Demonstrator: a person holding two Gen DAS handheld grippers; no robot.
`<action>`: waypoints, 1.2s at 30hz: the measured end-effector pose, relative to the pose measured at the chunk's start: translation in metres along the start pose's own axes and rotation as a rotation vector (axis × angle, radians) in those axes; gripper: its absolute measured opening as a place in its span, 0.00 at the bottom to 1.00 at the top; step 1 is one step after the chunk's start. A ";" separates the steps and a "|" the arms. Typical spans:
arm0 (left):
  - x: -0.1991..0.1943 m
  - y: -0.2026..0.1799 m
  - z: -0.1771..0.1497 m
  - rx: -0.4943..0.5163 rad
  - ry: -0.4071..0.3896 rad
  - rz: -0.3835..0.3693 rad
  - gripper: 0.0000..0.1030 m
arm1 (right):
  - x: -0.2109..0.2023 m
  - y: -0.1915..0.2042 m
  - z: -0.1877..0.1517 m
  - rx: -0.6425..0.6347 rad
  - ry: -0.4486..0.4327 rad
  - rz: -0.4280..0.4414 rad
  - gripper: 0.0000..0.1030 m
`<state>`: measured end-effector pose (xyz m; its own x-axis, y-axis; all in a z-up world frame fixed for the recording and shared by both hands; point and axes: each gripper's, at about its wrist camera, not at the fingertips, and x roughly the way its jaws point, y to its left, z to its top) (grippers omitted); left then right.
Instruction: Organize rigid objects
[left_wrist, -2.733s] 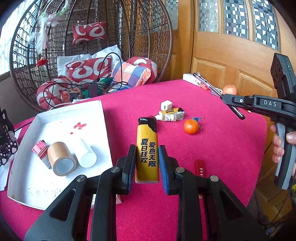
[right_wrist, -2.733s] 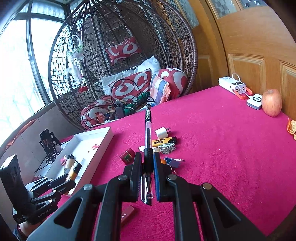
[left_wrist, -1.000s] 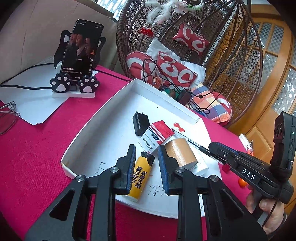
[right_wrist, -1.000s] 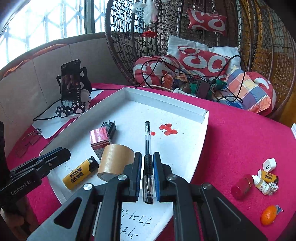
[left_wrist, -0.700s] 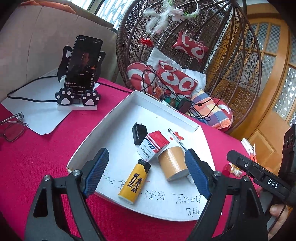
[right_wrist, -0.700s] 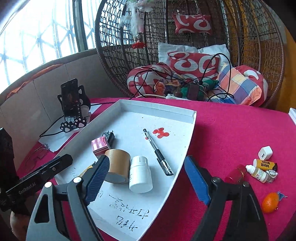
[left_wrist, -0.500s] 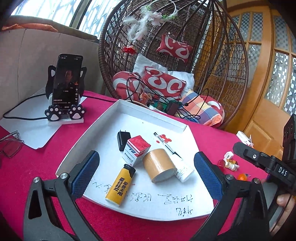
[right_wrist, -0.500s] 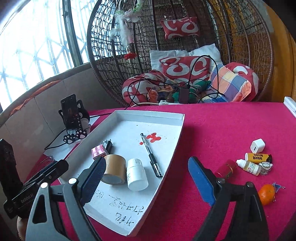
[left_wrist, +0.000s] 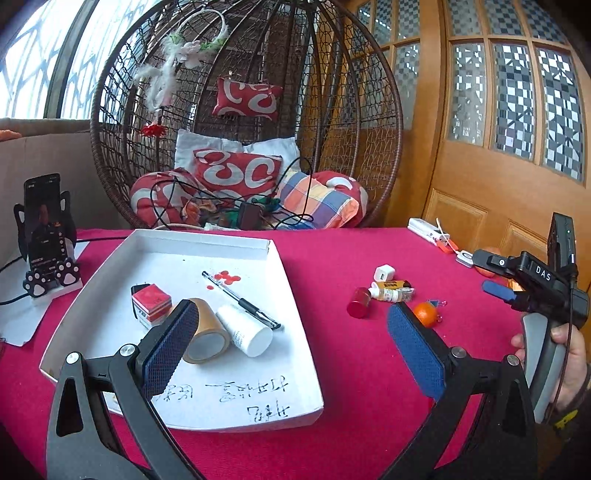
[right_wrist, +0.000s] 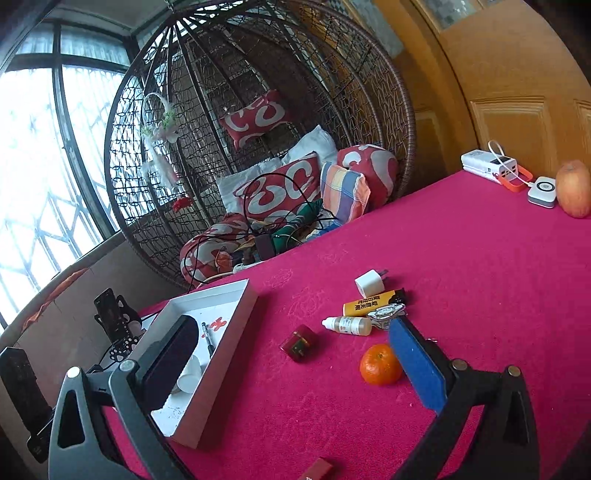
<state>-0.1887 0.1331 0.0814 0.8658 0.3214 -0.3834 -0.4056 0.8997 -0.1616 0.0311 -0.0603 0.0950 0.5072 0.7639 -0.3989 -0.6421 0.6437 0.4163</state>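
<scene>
A white tray (left_wrist: 295, 306) on the red tablecloth holds a black pen (left_wrist: 240, 301), a brown tape roll (left_wrist: 205, 332), a white bottle (left_wrist: 245, 330) and a red-and-white box (left_wrist: 151, 301). The left finger hides the tray's front left corner. My left gripper (left_wrist: 295, 349) is open and empty above the tray's near edge. My right gripper (right_wrist: 291, 360) is open and empty above loose items: a tangerine (right_wrist: 380, 363), a small dropper bottle (right_wrist: 347, 325), a yellow lighter (right_wrist: 373, 301), a white charger cube (right_wrist: 370, 282) and a red item (right_wrist: 297, 345). The right gripper also shows in the left wrist view (left_wrist: 498, 290).
A phone on a paw stand (left_wrist: 44, 236) stands left of the tray. A wicker egg chair with cushions and cables (left_wrist: 240, 177) is behind the table. An apple (right_wrist: 574, 188), a white puck (right_wrist: 543, 190) and a power bank (right_wrist: 491, 164) lie far right. A red object (right_wrist: 317, 469) lies near the front edge.
Both grippers opened and let go: the lighter and the pen went into the tray. Both then drew back and swung right, the right one toward the loose items.
</scene>
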 end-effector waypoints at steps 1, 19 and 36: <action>0.005 -0.010 -0.002 0.023 0.027 -0.035 1.00 | -0.003 -0.015 -0.001 0.025 0.006 -0.019 1.00; 0.076 -0.128 -0.055 0.258 0.427 -0.252 0.90 | -0.018 -0.107 -0.033 0.231 0.028 -0.084 1.00; 0.088 -0.148 -0.068 0.339 0.495 -0.250 0.25 | -0.009 -0.086 -0.027 0.081 0.109 -0.078 1.00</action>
<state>-0.0723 0.0083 0.0092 0.6518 -0.0110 -0.7583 -0.0239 0.9991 -0.0351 0.0661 -0.1241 0.0404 0.4851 0.7050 -0.5174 -0.5525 0.7057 0.4436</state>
